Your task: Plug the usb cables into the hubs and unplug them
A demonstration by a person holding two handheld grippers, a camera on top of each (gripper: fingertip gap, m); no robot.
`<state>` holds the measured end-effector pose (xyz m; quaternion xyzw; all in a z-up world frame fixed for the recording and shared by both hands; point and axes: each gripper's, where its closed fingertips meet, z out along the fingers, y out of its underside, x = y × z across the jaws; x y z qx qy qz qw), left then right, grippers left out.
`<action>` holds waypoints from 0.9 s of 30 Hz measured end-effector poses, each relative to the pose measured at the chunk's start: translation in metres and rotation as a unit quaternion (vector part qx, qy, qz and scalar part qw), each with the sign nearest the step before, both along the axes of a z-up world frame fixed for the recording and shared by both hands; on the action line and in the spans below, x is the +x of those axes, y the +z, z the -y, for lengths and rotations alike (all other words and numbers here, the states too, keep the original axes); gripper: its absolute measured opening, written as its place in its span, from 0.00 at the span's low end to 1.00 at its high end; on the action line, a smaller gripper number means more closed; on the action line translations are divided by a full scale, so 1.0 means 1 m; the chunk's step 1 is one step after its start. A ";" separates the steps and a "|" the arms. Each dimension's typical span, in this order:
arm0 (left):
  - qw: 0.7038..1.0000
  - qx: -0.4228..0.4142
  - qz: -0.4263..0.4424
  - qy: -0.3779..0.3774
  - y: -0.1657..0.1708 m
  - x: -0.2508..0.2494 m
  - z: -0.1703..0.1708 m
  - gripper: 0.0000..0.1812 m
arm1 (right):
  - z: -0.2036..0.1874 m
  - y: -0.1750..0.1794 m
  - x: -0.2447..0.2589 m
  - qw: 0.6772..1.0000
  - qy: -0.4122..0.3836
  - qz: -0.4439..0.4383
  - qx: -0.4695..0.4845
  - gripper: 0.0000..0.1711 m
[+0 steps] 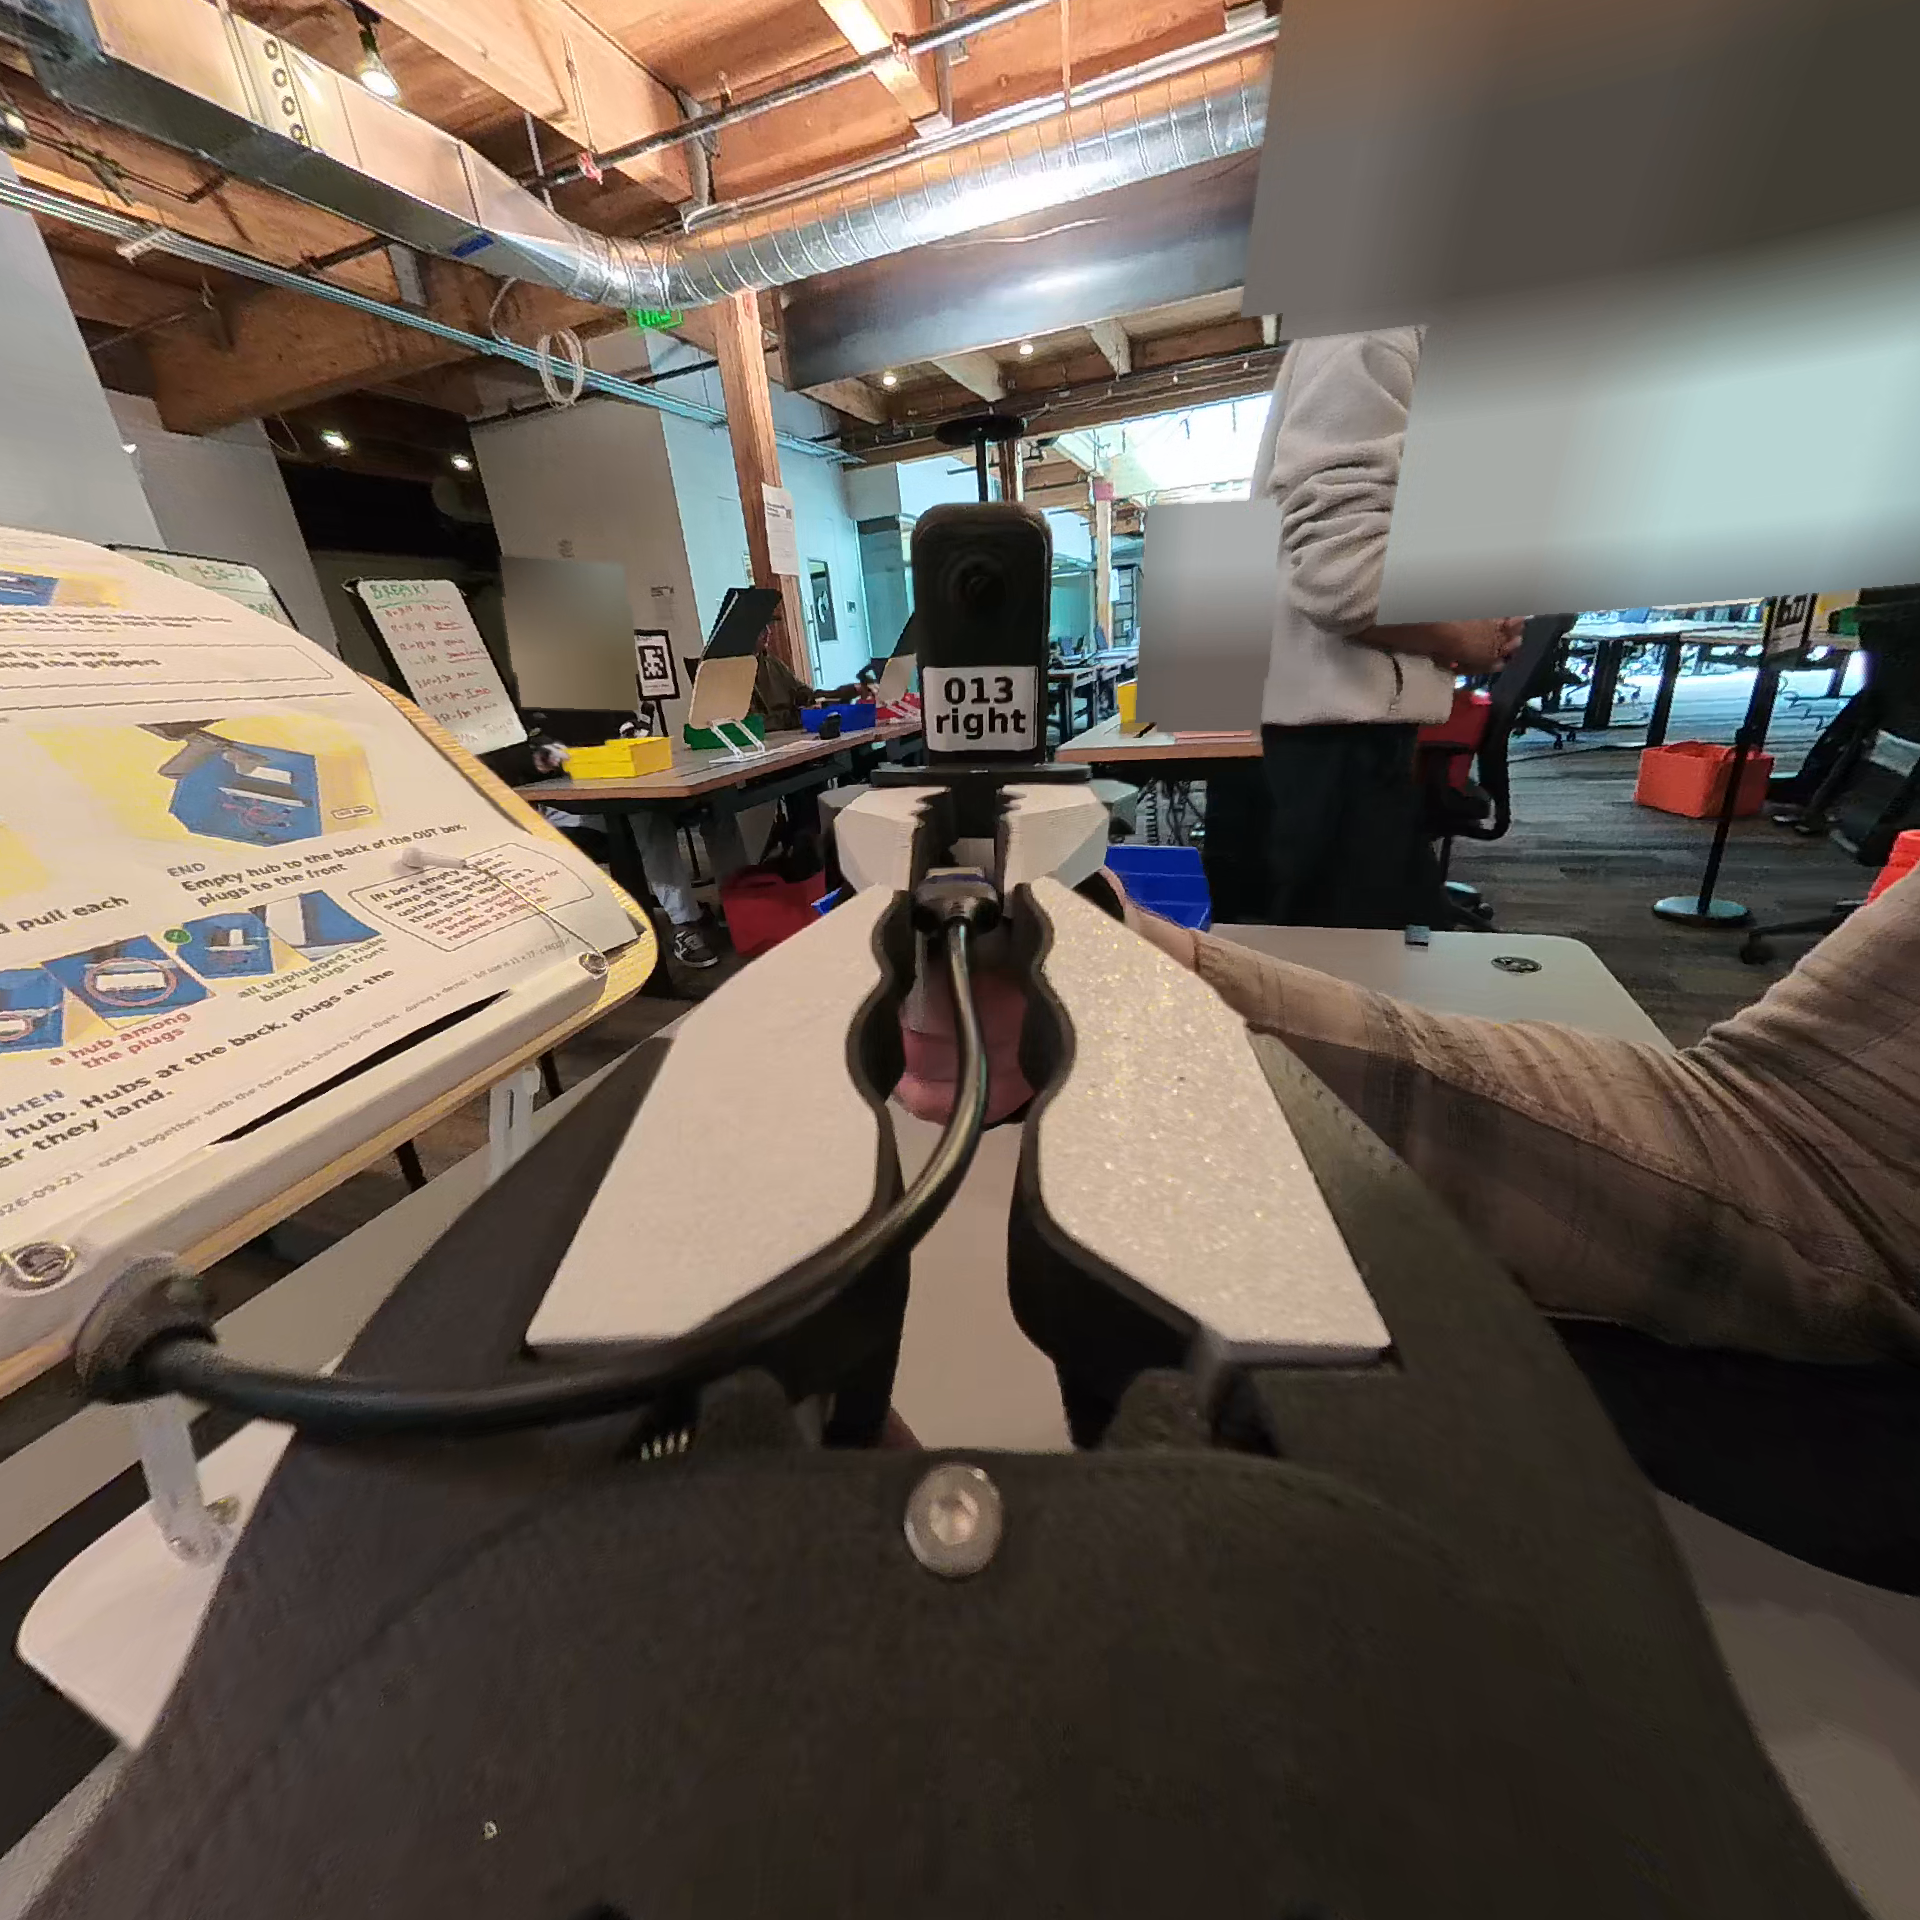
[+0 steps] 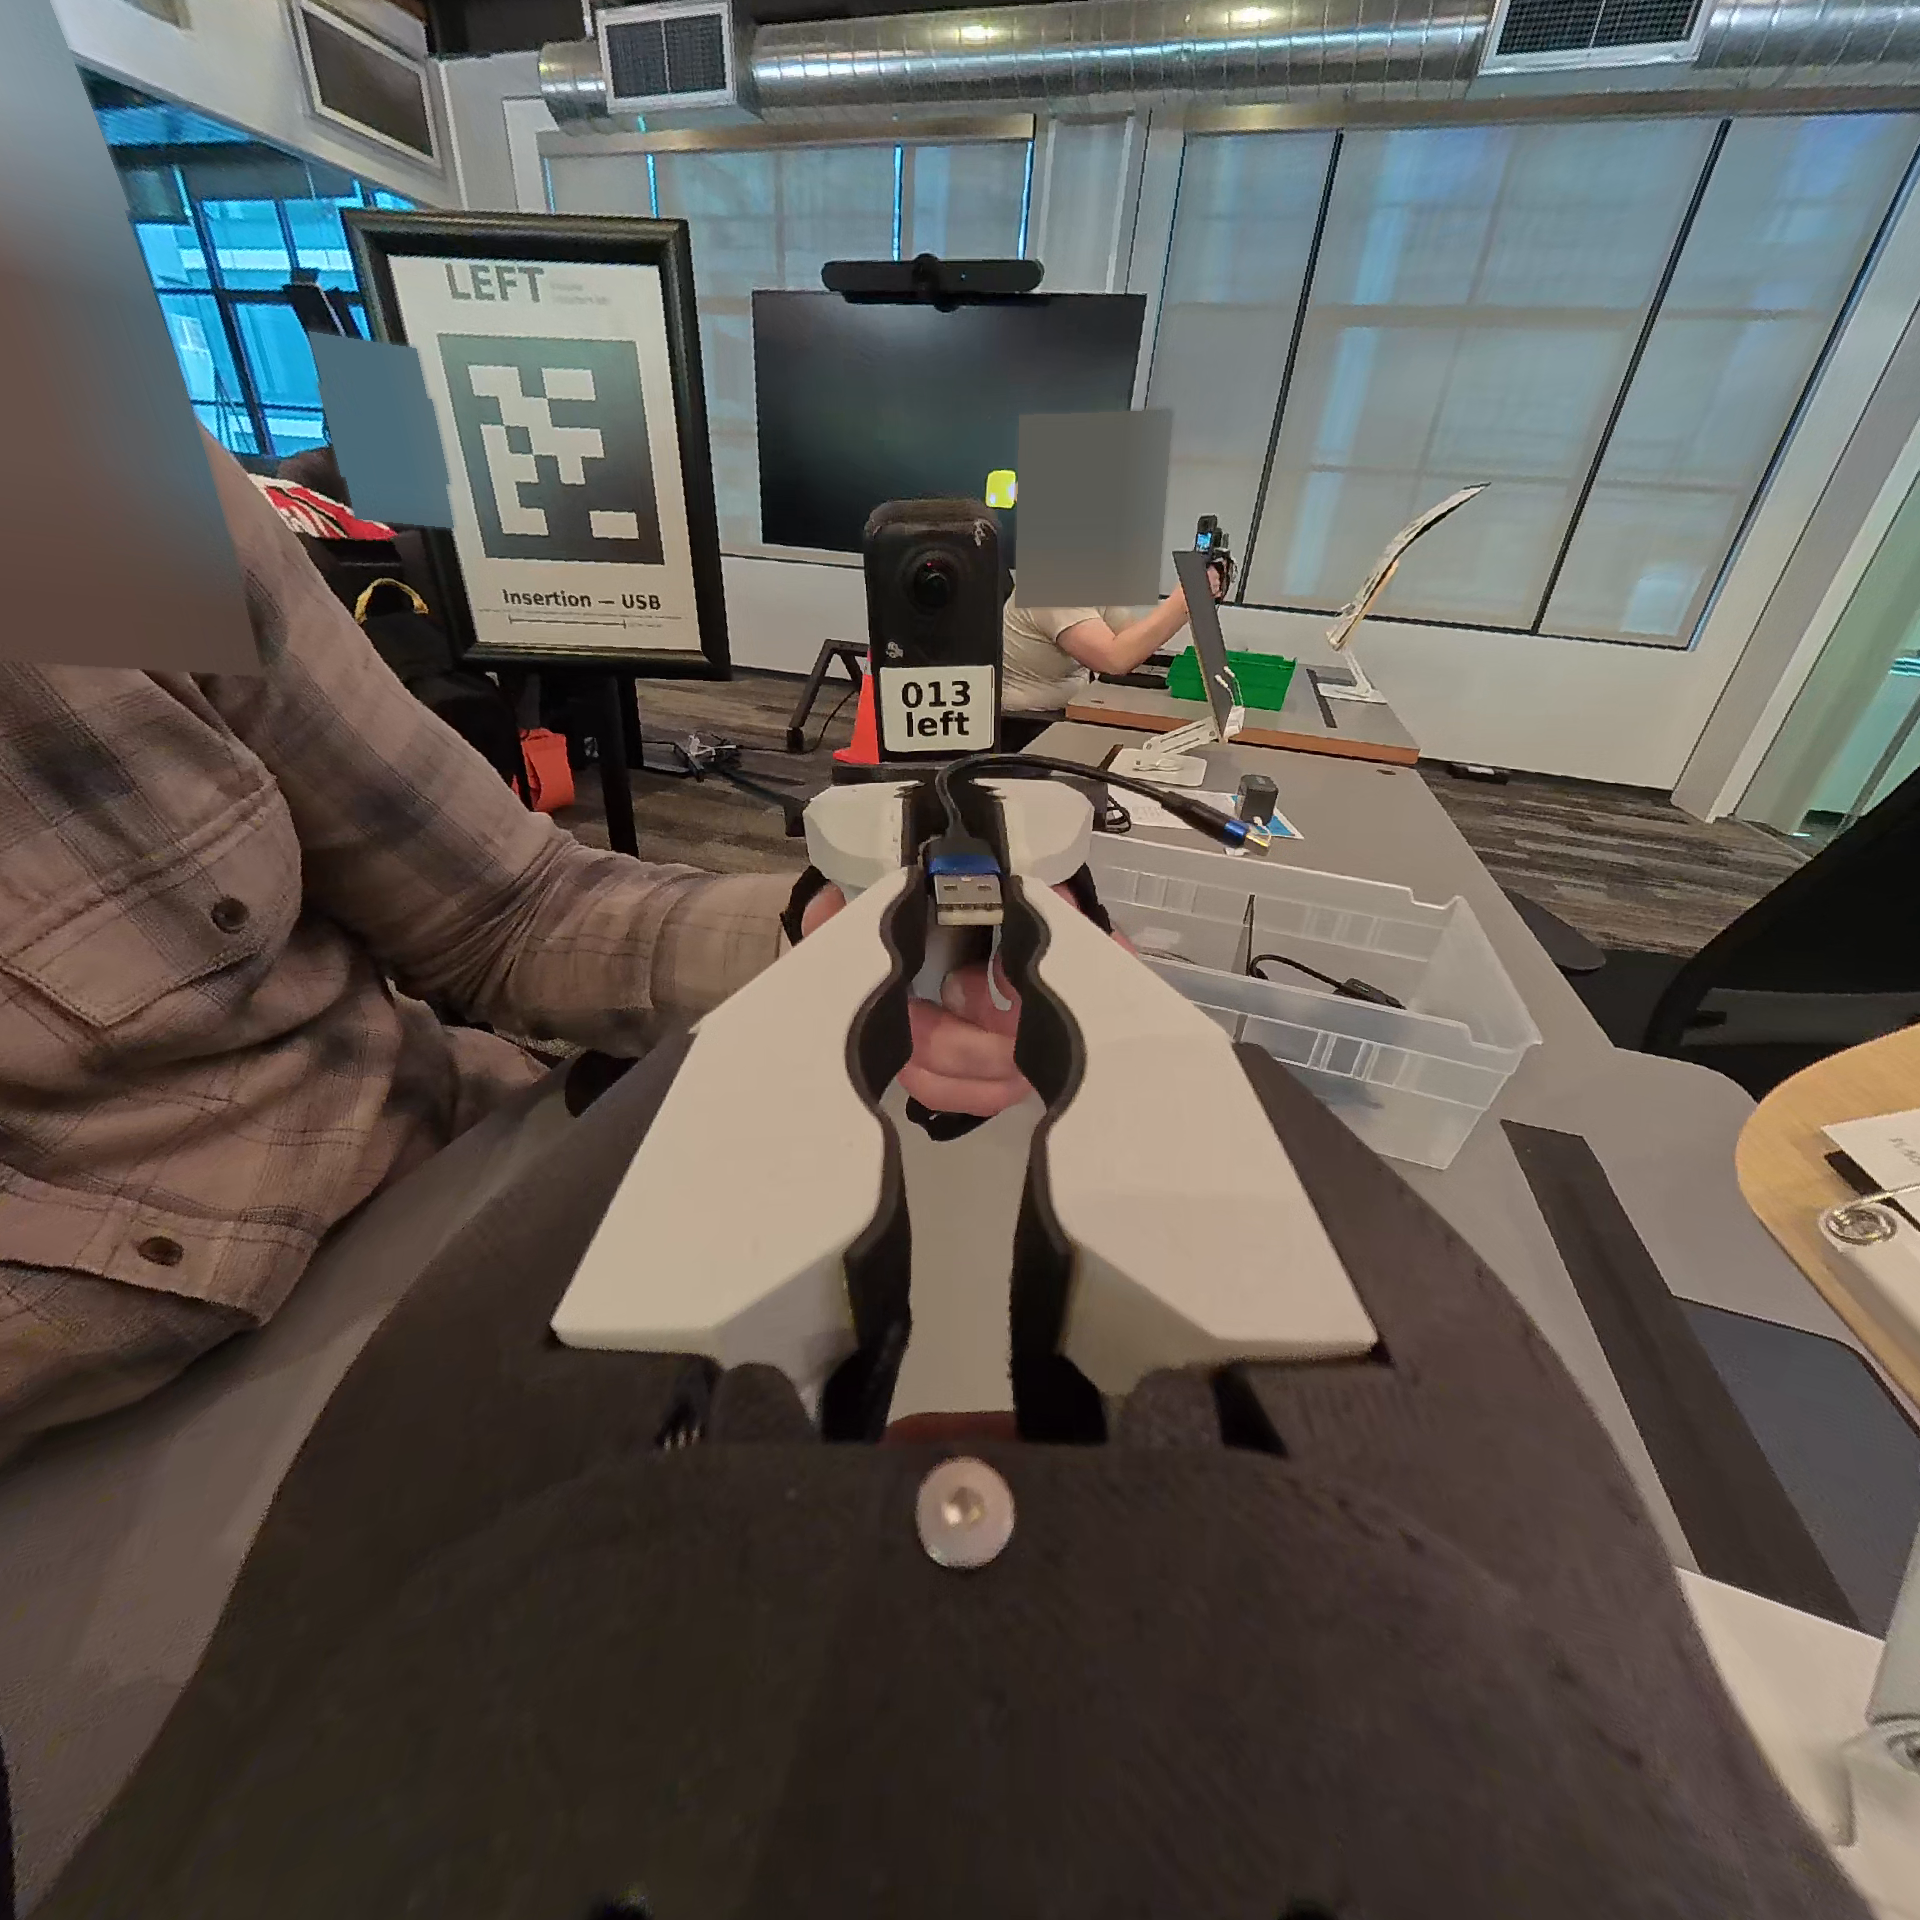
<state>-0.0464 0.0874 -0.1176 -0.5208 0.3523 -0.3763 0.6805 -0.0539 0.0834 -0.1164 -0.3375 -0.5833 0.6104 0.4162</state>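
Grippers faced each other tip to tip above the desk (image 2: 1455, 831). Left gripper (image 1: 956, 914) jaws pinched the cable (image 1: 935, 1195) just behind its plug (image 2: 966, 894), whose metal end pointed at the right gripper (image 2: 961, 914). Right jaws stood slightly apart around that plug; contact could not be told. Clear bin (image 2: 1455, 997) sat beside them.

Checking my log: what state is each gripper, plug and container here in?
left gripper: shut on the USB plug.
USB plug: unplugged, metal end bare, facing the right gripper.
right gripper: fingertips flank the plug's tip; grip unclear.
clear bin: open-topped, dark cable inside.
monitor: dark.
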 end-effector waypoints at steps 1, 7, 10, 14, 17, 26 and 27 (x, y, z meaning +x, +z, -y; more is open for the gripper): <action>1.000 -0.001 0.004 -0.001 0.000 -0.001 0.000 0.09 | 0.000 0.000 -0.001 1.000 -0.001 0.000 0.000 0.07; 0.991 -0.017 0.122 -0.060 0.023 -0.022 0.003 0.08 | -0.006 0.013 0.002 0.999 -0.025 -0.024 -0.011 0.10; 0.975 -0.020 0.190 -0.111 0.039 -0.036 0.004 0.08 | -0.011 0.018 0.009 0.999 -0.037 -0.034 -0.010 0.11; 0.953 -0.002 0.255 -0.161 0.061 -0.048 0.004 0.09 | -0.017 0.022 0.017 0.998 -0.049 -0.043 -0.009 0.12; 0.959 0.023 0.225 -0.171 0.069 -0.041 0.001 0.08 | -0.022 0.022 0.019 0.997 -0.062 -0.040 -0.007 0.15; 0.984 0.091 0.118 -0.096 0.068 -0.056 -0.015 0.08 | -0.041 -0.012 0.004 0.979 -0.162 0.097 0.071 0.27; 0.985 0.093 0.114 -0.093 0.069 -0.060 -0.015 0.08 | -0.039 -0.018 0.002 0.975 -0.165 0.120 0.086 0.27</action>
